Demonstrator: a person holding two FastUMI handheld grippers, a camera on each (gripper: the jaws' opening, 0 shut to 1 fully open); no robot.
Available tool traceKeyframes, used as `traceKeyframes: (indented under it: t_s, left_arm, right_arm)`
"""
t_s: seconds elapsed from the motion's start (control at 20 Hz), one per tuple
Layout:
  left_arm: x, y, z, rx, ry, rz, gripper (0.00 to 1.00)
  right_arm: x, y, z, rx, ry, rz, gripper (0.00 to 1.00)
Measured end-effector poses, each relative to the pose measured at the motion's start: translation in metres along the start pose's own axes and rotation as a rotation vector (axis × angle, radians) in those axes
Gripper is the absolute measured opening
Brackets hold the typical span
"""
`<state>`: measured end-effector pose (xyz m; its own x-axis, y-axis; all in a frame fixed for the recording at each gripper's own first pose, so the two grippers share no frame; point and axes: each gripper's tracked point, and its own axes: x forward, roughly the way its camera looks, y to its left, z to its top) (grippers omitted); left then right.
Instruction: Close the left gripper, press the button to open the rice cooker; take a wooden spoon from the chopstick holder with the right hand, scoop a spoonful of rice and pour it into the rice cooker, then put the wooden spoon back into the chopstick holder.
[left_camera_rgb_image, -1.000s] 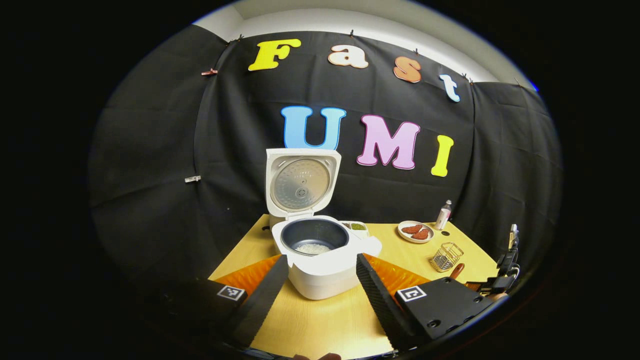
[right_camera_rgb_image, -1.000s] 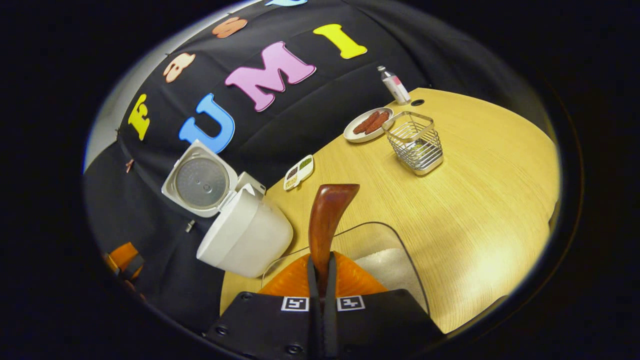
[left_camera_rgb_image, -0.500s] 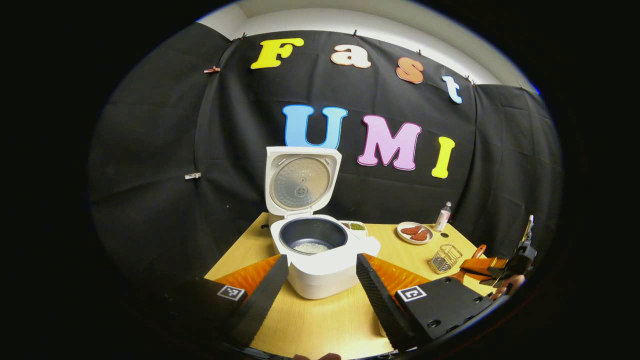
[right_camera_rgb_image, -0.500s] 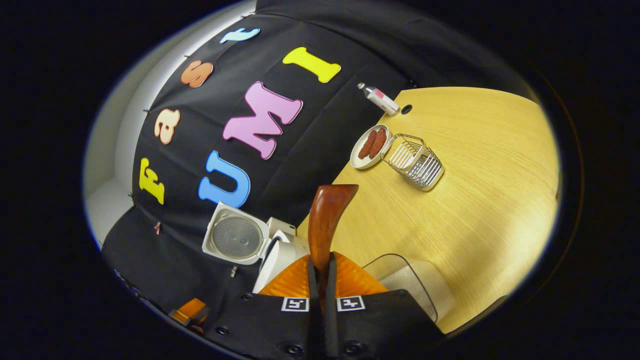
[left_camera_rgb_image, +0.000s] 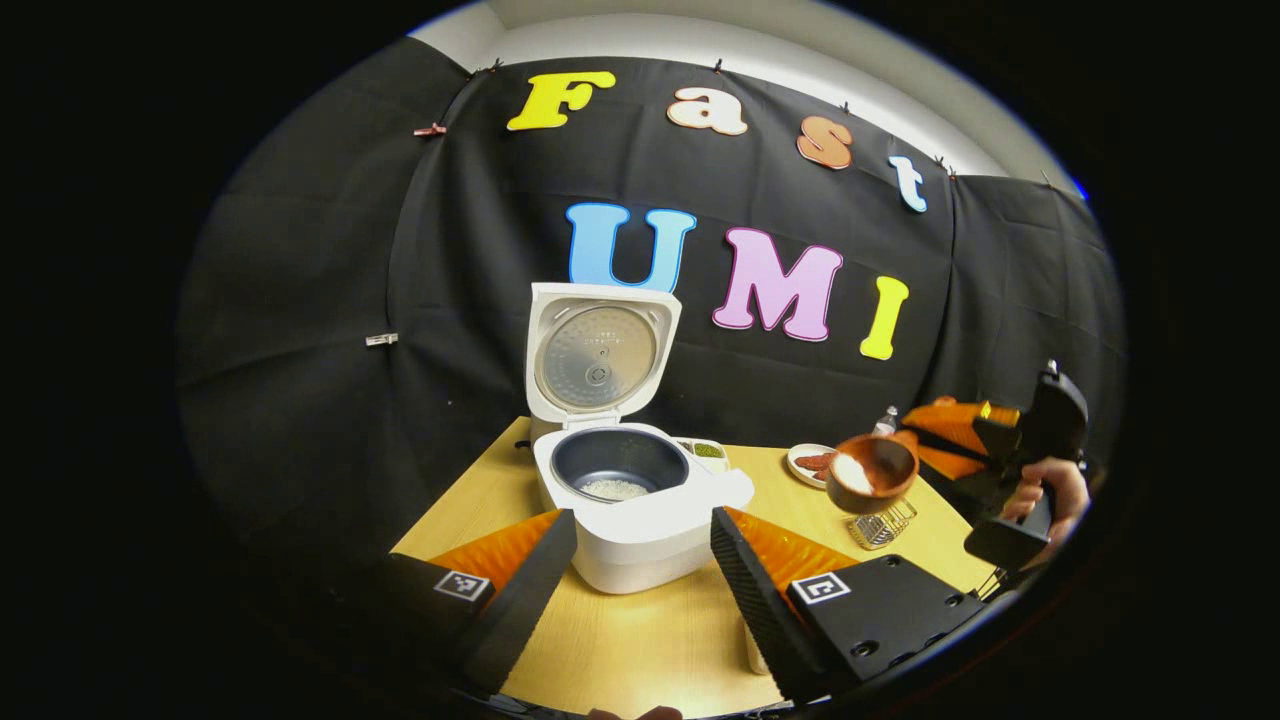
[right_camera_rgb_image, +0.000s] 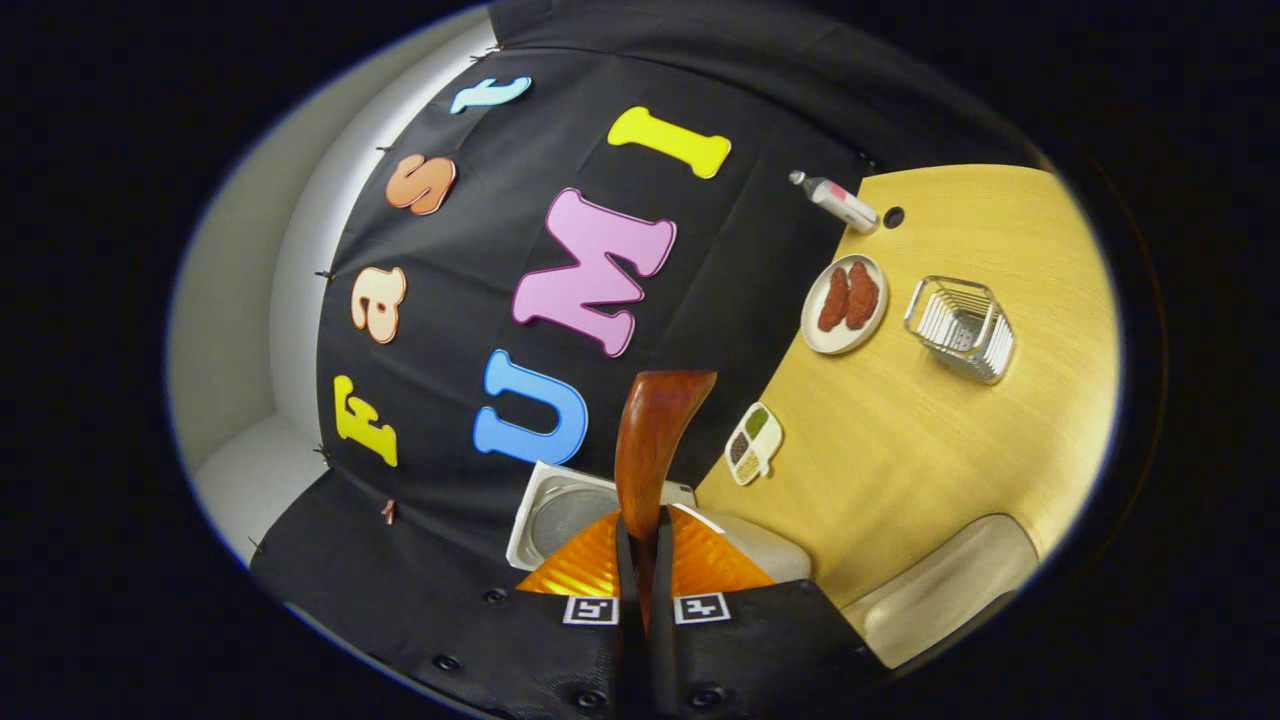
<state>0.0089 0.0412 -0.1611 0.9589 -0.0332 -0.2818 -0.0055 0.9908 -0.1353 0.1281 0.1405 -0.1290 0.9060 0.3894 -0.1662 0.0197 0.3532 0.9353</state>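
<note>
In the left gripper view, the left gripper (left_camera_rgb_image: 640, 560) hangs low over the wooden table (left_camera_rgb_image: 650, 640) with its two fingers spread wide apart, holding nothing and touching nothing; the rice cooker (left_camera_rgb_image: 630, 520) stands on the table just beyond the fingertips, framed between them. The cooker's lid (left_camera_rgb_image: 597, 355) is swung up and stands upright at the back, and a small patch of white rice lies at the bottom of the dark inner pot (left_camera_rgb_image: 618, 475). To the right in the same view, the right gripper (left_camera_rgb_image: 935, 445) is raised above the table, a hand (left_camera_rgb_image: 1045, 490) wrapped around its grip, and its fingers are clamped on the handle of the wooden spoon (left_camera_rgb_image: 870, 472). The spoon's bowl faces up with a mound of white rice in it, held in the air to the right of the cooker and apart from it, in front of the wire chopstick holder (left_camera_rgb_image: 878, 525) and the plate (left_camera_rgb_image: 808, 462) of brown food. In the right gripper view, the two fingers (right_camera_rgb_image: 625, 545) are pressed nearly together on the spoon's handle, which rises straight up between them; the spoon's bowl cannot be seen here. The chopstick holder stands on the table near the plate, and a small divided dish (right_camera_rgb_image: 753, 443) lies nearer the cooker's lid. A clear container (right_camera_rgb_image: 945, 585) sits at the table's near edge.
</note>
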Motion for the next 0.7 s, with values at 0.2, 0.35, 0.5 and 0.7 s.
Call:
traceKeyframes:
  t_s: [0.2,0.35,0.5,0.7]
  left_arm:
    - [0.002,-0.001,-0.001,-0.009,-0.001,-0.014,0.94]
    - [0.007,-0.002,-0.002,-0.007,-0.001,-0.019,0.93]
    - [0.01,-0.002,-0.002,-0.018,0.003,-0.029,0.94]
    - [0.011,0.002,-0.006,-0.023,0.013,-0.036,0.93]
  right_arm:
    - [0.041,0.049,-0.014,-0.064,0.023,0.042,0.05]
    - [0.075,0.073,-0.029,-0.052,0.037,0.052,0.05]
    - [0.111,0.084,-0.046,-0.079,0.048,0.04,0.06]
    - [0.156,0.083,-0.079,-0.173,0.074,0.017,0.05]
